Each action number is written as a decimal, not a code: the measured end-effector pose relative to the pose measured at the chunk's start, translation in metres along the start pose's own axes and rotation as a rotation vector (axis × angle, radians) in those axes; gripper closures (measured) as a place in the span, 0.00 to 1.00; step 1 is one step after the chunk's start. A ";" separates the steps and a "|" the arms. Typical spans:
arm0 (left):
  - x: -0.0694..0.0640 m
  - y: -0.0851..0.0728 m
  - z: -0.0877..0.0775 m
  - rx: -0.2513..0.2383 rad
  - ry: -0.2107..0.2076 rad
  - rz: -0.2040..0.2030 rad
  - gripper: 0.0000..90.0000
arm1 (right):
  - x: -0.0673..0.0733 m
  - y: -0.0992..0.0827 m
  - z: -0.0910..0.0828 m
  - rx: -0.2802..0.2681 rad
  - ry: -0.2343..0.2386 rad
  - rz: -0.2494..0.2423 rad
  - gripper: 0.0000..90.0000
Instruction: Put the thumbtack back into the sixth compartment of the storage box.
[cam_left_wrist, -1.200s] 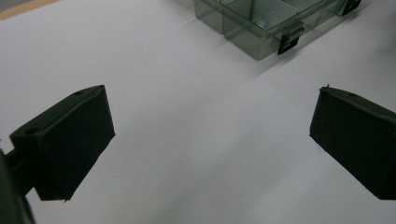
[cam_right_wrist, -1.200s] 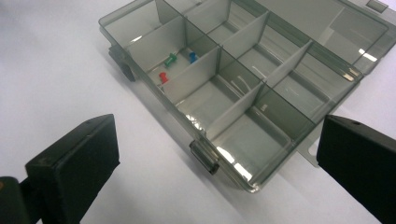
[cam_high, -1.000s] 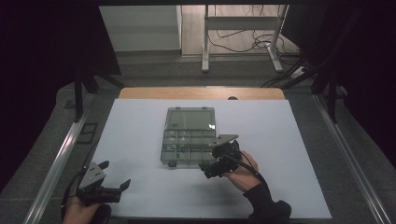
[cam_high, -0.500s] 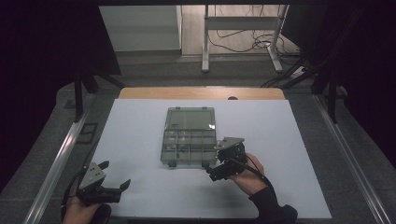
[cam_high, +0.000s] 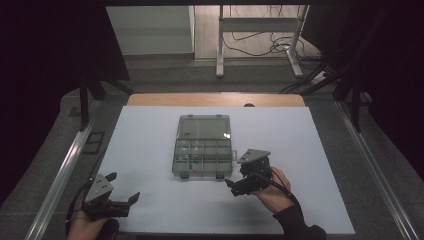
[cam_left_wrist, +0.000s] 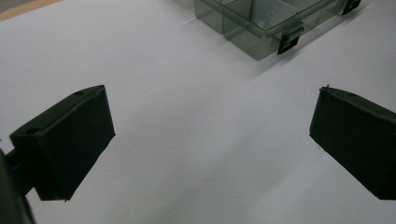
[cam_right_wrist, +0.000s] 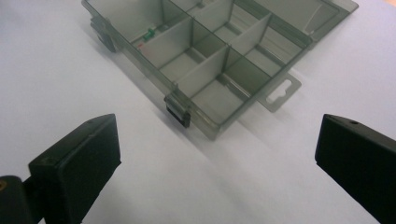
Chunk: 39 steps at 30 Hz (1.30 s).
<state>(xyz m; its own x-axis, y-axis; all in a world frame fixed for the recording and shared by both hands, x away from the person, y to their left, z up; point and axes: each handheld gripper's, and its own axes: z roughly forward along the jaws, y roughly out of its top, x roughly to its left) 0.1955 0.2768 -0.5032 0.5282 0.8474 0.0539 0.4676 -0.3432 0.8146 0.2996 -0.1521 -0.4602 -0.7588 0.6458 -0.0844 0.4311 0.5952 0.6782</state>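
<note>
A clear grey compartment box (cam_high: 204, 145) lies in the middle of the white table with its lid folded back flat. Its dividers (cam_right_wrist: 205, 70) and two black front latches (cam_right_wrist: 179, 114) are plain in the right gripper view, and a small green piece (cam_right_wrist: 149, 33) sits in one cell. My right gripper (cam_high: 234, 176) hovers just off the box's front right corner, jaws wide apart (cam_right_wrist: 217, 140) and holding nothing. My left gripper (cam_high: 122, 187) is low at the table's near left, open and empty (cam_left_wrist: 210, 112). One box corner (cam_left_wrist: 261, 28) shows far ahead of it.
The white sheet (cam_high: 150, 150) covers the tabletop, and a wooden strip (cam_high: 215, 99) runs along its far edge. Metal rails (cam_high: 62, 172) line both sides. Beyond the table stand a frame's legs with loose cables (cam_high: 260, 47) on the floor.
My right gripper has drawn back a little from the box's front edge, toward the near right. The left gripper and the box have stayed where they were.
</note>
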 end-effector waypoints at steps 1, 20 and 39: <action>0.000 0.000 0.000 0.000 0.000 0.000 0.00 | 0.000 -0.001 -0.001 0.002 -0.006 0.002 0.00; 0.000 0.000 0.000 -0.001 0.000 -0.003 0.00 | -0.014 -0.026 -0.021 -0.030 -0.057 0.057 0.01; 0.001 0.000 0.000 0.000 -0.001 -0.006 0.00 | -0.028 -0.050 -0.040 -0.042 -0.103 0.113 0.00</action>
<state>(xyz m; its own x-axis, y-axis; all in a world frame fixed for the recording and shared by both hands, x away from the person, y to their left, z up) 0.1958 0.2772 -0.5032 0.5259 0.8491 0.0489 0.4704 -0.3383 0.8150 0.2796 -0.2195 -0.4624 -0.6513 0.7547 -0.0791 0.4885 0.4968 0.7173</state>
